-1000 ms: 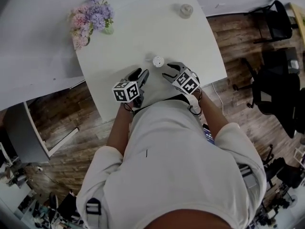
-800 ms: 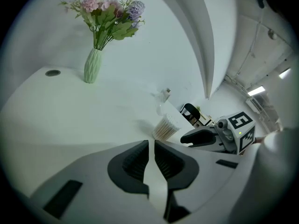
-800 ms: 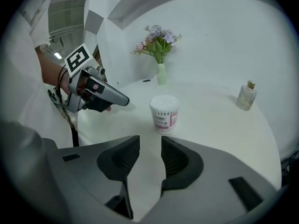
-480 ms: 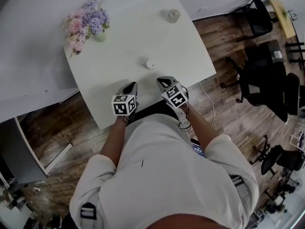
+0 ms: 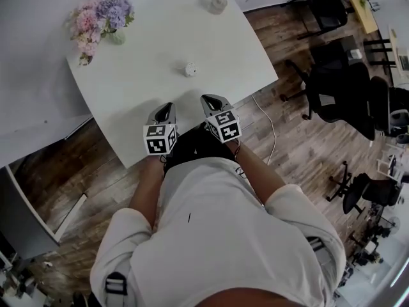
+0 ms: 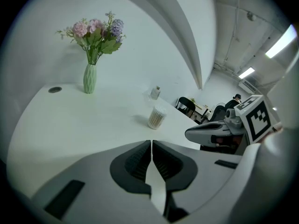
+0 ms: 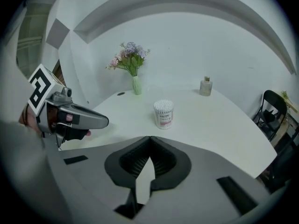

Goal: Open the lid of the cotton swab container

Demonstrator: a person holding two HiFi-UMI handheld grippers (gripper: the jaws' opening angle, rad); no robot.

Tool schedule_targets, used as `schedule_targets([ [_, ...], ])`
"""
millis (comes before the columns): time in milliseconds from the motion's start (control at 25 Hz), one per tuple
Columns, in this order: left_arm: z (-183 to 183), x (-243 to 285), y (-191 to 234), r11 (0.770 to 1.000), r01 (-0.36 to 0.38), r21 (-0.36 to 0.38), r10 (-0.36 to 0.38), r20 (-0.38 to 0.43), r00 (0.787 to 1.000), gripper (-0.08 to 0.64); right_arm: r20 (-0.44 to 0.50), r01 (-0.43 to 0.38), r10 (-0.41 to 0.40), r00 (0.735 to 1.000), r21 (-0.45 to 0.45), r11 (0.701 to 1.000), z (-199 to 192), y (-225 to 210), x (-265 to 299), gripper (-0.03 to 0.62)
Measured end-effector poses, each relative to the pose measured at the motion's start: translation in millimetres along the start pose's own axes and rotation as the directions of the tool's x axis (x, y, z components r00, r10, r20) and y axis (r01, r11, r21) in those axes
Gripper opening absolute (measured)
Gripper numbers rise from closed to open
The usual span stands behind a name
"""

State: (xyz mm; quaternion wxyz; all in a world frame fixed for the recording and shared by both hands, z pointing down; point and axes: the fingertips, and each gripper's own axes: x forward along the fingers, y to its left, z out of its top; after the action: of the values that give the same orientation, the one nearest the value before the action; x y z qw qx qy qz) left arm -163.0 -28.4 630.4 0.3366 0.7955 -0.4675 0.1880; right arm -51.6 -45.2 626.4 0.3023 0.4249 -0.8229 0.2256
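Observation:
The cotton swab container [image 5: 190, 69] is a small clear cylinder packed with white swabs, standing upright in the middle of the white table [image 5: 134, 88]; whether a lid covers it I cannot tell. It also shows in the left gripper view [image 6: 157, 117] and the right gripper view [image 7: 164, 114]. My left gripper [image 5: 166, 109] and right gripper [image 5: 209, 100] hover side by side at the table's near edge, well short of the container. Both are shut with nothing between the jaws [image 6: 151, 141] [image 7: 149, 138]. Each gripper sees the other beside it [image 6: 219, 133] [image 7: 74, 118].
A green vase of pink and purple flowers [image 5: 99, 15] stands at the table's far left. A small jar [image 5: 218, 4] sits at the far edge. Black office chairs [image 5: 339, 88] stand on the wooden floor to the right.
Both grippers went from open to shut and drew back from beside the container to the table's near edge. The head view swung, so the table sits higher and further left.

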Motion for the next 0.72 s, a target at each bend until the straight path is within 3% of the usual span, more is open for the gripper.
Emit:
schedule_targets([
  [160,13.0,-8.1,-15.3,1.0,-0.002,0.007,0.002,0.045,0.999,0.026,0.059,0.024,-0.023,0.998,-0.013,1.0,21.5,3.2,-13.1,-0.002],
  [440,45.9,-21.9,-47.6,0.996,-0.075,0.054,0.066,0.158,0.985,0.026,0.183,0.043,-0.033,0.983,-0.05,0.998,49.0,-15.2,-56.7,-0.002],
  [720,100.1,-64.3,-101.5,0.987,-0.109,0.119,0.069,0.3,0.951,0.026,0.372,0.085,-0.051,0.927,-0.076,0.993,97.7,-26.2,-135.8,-0.002],
])
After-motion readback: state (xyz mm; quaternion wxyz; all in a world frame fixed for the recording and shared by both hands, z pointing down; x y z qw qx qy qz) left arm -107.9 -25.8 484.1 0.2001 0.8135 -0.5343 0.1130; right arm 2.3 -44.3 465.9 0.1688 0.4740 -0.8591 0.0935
